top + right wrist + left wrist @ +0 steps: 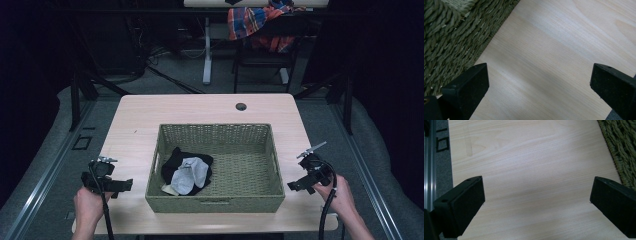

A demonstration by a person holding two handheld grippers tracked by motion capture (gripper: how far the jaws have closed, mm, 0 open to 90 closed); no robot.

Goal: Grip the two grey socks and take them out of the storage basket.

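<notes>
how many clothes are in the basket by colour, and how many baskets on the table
black cloth piece: 1
light grey cloth piece: 1
green woven rectangular basket: 1
total: 3 things, the two cloth pieces bunched together at the basket's left end on the light wooden table

Black left gripper (125, 185), right gripper (295, 186); black cables, grey top plates.

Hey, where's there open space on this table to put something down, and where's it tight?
The widest bare patch of the table lies beyond the woven basket, around the cable hole. Inside the basket, the right half is free; the black and grey clothes fill its near left. The side strips are narrow, with the left gripper and right gripper hovering there, jaws open.
</notes>
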